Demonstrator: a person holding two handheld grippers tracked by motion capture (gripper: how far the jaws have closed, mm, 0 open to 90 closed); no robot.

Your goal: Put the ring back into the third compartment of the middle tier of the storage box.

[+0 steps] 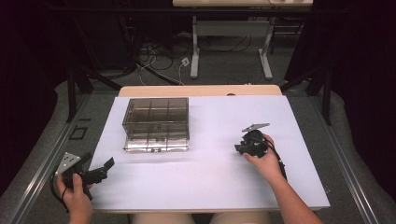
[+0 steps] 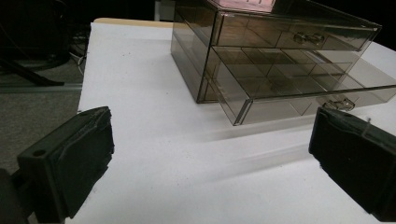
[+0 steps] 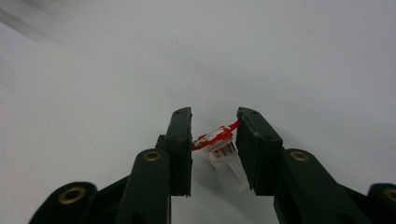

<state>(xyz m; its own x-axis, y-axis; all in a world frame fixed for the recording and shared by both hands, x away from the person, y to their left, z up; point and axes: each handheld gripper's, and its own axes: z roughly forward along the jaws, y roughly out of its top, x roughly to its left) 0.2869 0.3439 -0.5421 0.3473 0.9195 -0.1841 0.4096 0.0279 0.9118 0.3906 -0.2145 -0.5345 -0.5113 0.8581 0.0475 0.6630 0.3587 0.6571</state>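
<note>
1. I can make out no readable writing. The small packet between my right jaws has a red and white printed top and what looks like a barcode on its white side, too small for me to read. Its lower part is clear or white plastic.
2. The surface is a white board laid on a light wooden tabletop, whose edge shows along the far side. On its far-left part stands a smoky transparent drawer box with inner dividers. In the left gripper view its lower drawer is pulled partly out, with a small metal handle on its front; the upper drawer is in.
3. The room is dark. Beyond the surface I see grey carpet, loose cables on the floor, and the white legs of another table. Metal rails run along both sides.
4. My right gripper sits right of the middle of the surface, pointing down at it, its jaws closed on the small packet, pinching it by its two sides. The packet is just above the white board; I cannot tell if it touches it.
5. My left gripper is at the near-left corner, well apart from the drawer box, facing it. Its jaws stand wide open, with nothing between them.
</note>
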